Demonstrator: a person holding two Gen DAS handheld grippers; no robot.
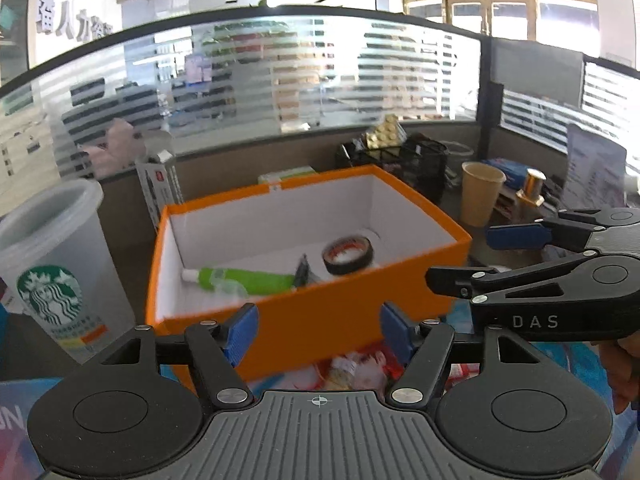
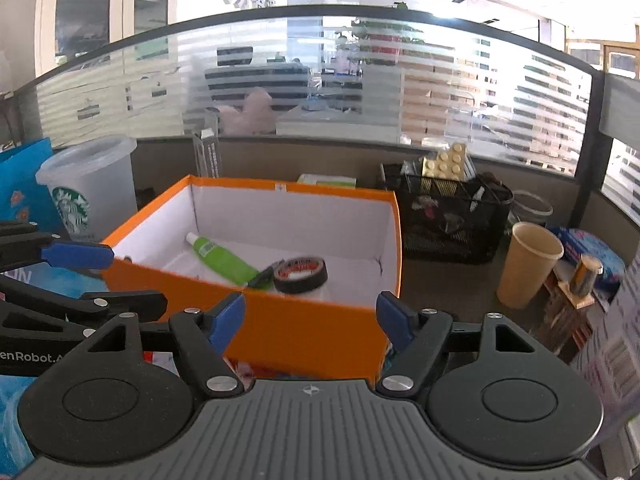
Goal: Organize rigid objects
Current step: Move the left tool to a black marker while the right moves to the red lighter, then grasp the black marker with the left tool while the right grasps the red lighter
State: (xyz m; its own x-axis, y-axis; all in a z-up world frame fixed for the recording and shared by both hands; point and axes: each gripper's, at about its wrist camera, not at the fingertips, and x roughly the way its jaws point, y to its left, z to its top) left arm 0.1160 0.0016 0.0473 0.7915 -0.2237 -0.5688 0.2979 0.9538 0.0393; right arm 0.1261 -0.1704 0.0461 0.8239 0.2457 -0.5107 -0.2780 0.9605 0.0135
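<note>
An orange cardboard box [image 2: 296, 328] with white lining held a glossy green tube [image 2: 224, 258] and a black tape roll [image 2: 301, 276]. Both the left hand-held gripper [image 1: 318, 334] and the right hand-held gripper [image 2: 310, 320] stood wide and empty. The cluttered surface [image 2: 472, 280] met a frosted, striped glass partition [image 2: 320, 80].

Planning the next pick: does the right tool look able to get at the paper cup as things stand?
Probably yes. The right tool is open and holds nothing, and the paper cup stands upright in the open beside the orange box, with nothing between them.
</note>
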